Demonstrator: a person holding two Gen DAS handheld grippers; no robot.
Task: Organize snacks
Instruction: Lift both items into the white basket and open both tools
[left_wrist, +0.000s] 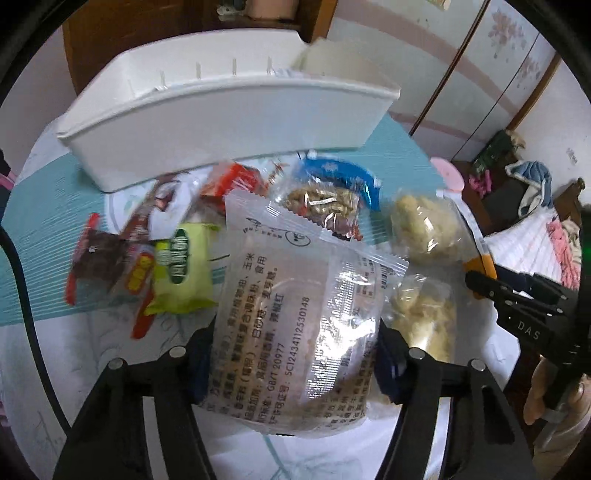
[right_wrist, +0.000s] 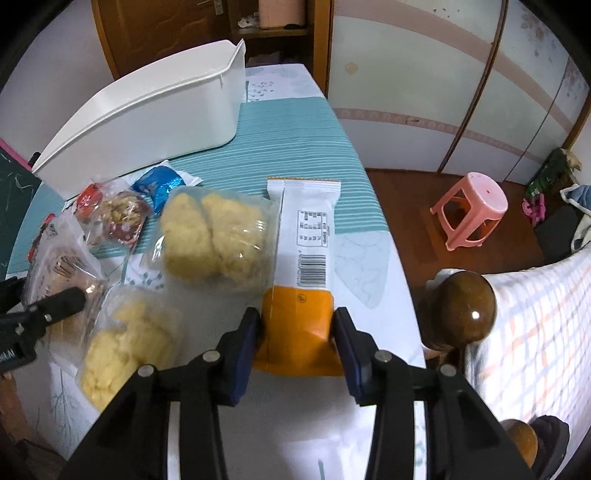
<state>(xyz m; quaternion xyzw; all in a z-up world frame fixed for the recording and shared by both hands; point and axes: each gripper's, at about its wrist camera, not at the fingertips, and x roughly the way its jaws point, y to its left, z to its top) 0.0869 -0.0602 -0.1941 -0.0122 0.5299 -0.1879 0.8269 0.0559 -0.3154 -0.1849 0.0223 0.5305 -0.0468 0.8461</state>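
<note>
My left gripper (left_wrist: 295, 354) is shut on a clear snack packet with printed text (left_wrist: 291, 314), held above the table. My right gripper (right_wrist: 297, 339) is shut on the orange end of a white and orange snack packet (right_wrist: 303, 251) lying on the table. A white bin (left_wrist: 221, 110) stands at the back, also seen in the right wrist view (right_wrist: 147, 110). Loose snacks lie in front of it: a green packet (left_wrist: 183, 266), red packets (left_wrist: 96, 258), a blue-topped nut bag (left_wrist: 328, 195) and two clear bags of yellow puffs (right_wrist: 214, 236) (right_wrist: 122, 339).
The table carries a teal striped and white cloth (right_wrist: 295, 147); its right edge drops to a wooden floor with a pink stool (right_wrist: 469, 210). A bed with wooden knobs (right_wrist: 461, 310) stands at the right. A wooden door (right_wrist: 155, 33) is behind the bin.
</note>
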